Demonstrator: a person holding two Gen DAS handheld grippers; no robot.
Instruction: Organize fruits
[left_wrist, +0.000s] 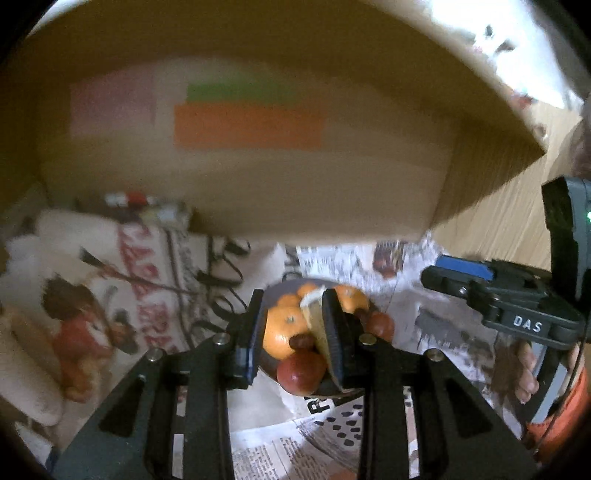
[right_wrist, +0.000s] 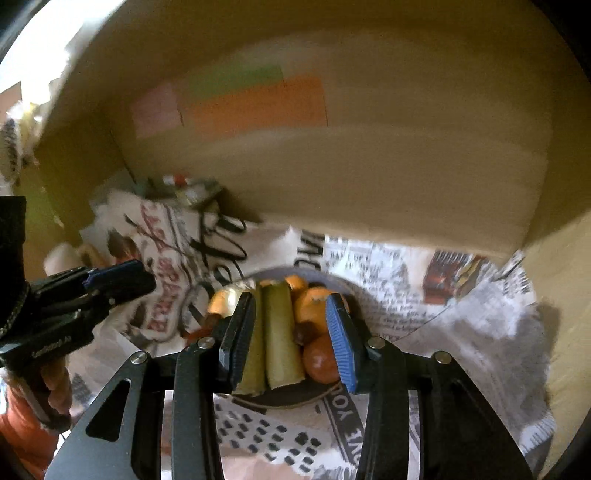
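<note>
The left tool hangs over a dark plate of fruit, its two fingers standing apart with a clear gap between them. Through that gap show an orange and a red apple lying on the plate below; nothing is pinched between the pads. A pale wedge-shaped piece lies right against the inner face of the right-hand finger, though the blur makes it impossible to tell whether it touches the finger or simply rests on the plate behind it.

The right tool hovers over the same plate, also parted and empty-handed. Between its fingers appear two greenish-yellow strips lying side by side, with oranges and a reddish fruit next to them; whether the left pad touches the nearer strip cannot be told.

The plate sits on crumpled newspaper in front of a large cardboard box bearing pink, green and orange patches. A printed cloth bag lies left of the plate.
</note>
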